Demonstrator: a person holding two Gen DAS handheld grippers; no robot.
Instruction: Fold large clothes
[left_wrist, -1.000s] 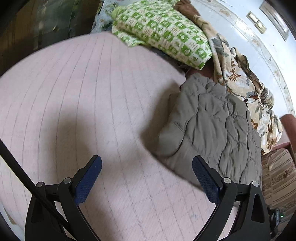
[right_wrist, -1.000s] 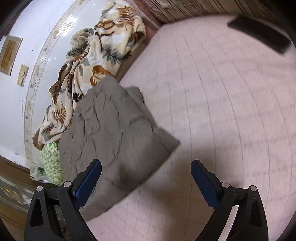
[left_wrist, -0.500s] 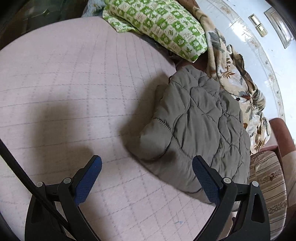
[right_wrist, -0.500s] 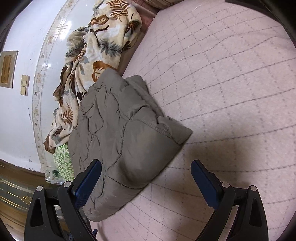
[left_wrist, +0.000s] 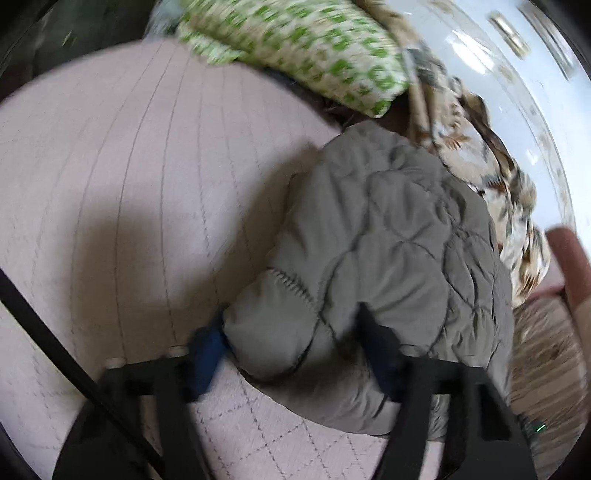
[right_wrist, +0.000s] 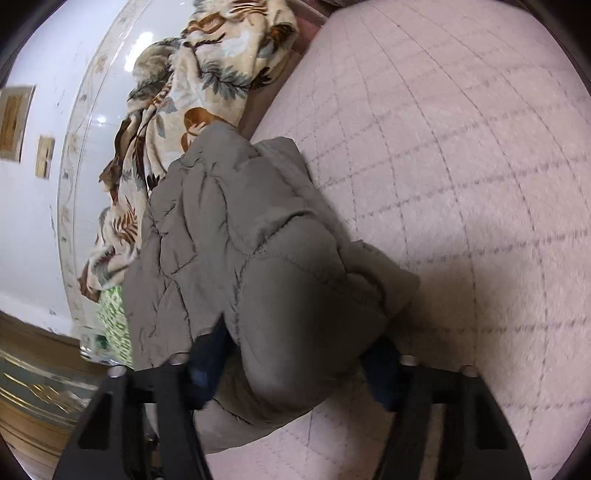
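Both tools — left tool (left_wrist: 291, 354), right tool (right_wrist: 295, 369) — are closing on the folded quilted jacket (left_wrist: 388, 240) between their jaws.

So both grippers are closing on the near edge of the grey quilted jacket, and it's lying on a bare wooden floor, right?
Not the floor. Both wrist views show the grey quilted jacket lying on a pink quilted cover. The left gripper and right gripper are indeed closing, with jacket padding between the fingers.
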